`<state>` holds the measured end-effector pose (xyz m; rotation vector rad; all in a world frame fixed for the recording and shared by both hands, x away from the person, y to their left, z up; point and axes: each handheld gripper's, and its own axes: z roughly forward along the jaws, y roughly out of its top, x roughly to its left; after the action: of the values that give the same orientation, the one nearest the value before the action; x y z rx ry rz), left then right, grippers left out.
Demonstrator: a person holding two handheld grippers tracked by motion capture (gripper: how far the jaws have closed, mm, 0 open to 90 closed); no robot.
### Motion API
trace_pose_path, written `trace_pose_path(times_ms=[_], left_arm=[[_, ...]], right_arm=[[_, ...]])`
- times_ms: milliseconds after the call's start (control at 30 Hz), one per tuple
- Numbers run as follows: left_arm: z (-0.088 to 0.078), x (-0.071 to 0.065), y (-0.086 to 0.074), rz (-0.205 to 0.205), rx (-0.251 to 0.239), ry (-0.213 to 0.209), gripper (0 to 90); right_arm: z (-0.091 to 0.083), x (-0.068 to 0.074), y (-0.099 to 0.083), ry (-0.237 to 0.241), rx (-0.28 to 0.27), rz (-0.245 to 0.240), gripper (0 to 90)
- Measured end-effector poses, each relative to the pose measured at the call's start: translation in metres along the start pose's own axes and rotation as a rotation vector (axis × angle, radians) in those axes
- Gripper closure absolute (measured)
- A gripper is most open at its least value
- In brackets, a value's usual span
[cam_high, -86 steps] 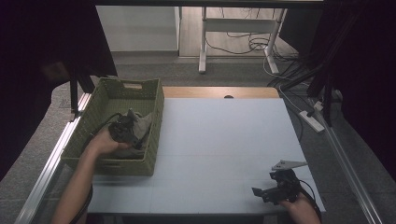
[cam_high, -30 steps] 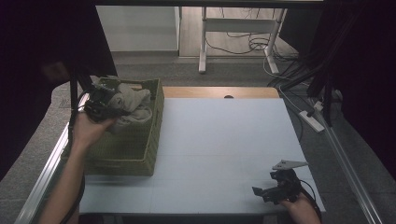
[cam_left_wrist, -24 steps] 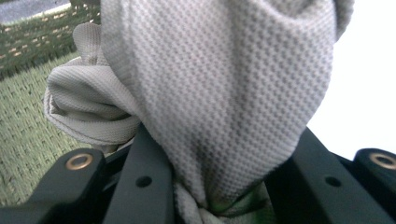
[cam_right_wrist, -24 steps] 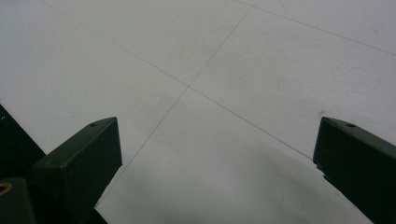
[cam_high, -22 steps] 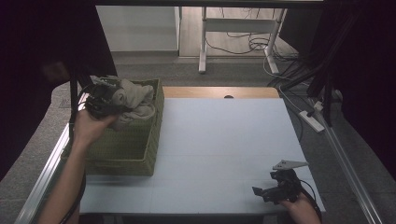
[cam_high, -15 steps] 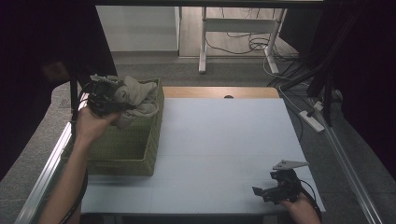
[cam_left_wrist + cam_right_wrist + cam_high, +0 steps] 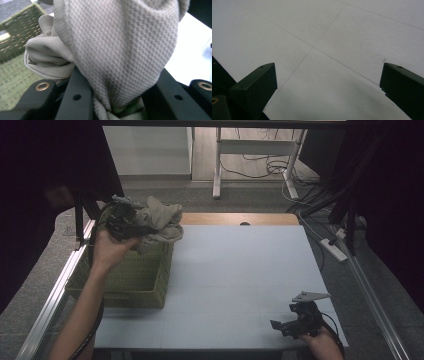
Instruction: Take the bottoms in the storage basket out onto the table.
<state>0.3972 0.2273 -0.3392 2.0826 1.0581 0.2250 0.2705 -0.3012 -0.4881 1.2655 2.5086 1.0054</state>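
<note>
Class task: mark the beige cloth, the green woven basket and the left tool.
beige cloth (image 7: 162, 217), high view, bunched top fold.
green woven basket (image 7: 131, 281), high view, near wall.
left tool (image 7: 131, 224), high view, closed on the cloth.

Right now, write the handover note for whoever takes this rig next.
Left gripper: shut on the beige cloth, held up over the far end of the green woven basket at the table's left edge.
Right gripper: open, nothing between its jaws, low at the near right corner.
Done: cloth lifted clear of the basket.
Left: probably carry it over the bare tabletop and set it down; the right gripper could help spread it.
</note>
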Motion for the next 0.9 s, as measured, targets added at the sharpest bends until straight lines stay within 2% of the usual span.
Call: trace_pose_path(times_ms=[400, 533, 900], left_arm=[[0.017, -0.022, 0.017, 0.048, -0.006, -0.034, 72.2], [0.024, -0.032, 0.024, 0.076, -0.007, -0.05, 72.2], [0.042, -0.054, 0.034, 0.112, -0.016, -0.09, 72.1]], right_arm=[[0.0, 0.0, 0.0, 0.003, -0.002, -0.001, 1.0], [0.0, 0.0, 0.0, 0.003, -0.004, -0.001, 1.0], [-0.001, 0.0, 0.0, 0.002, -0.009, 0.002, 1.0]])
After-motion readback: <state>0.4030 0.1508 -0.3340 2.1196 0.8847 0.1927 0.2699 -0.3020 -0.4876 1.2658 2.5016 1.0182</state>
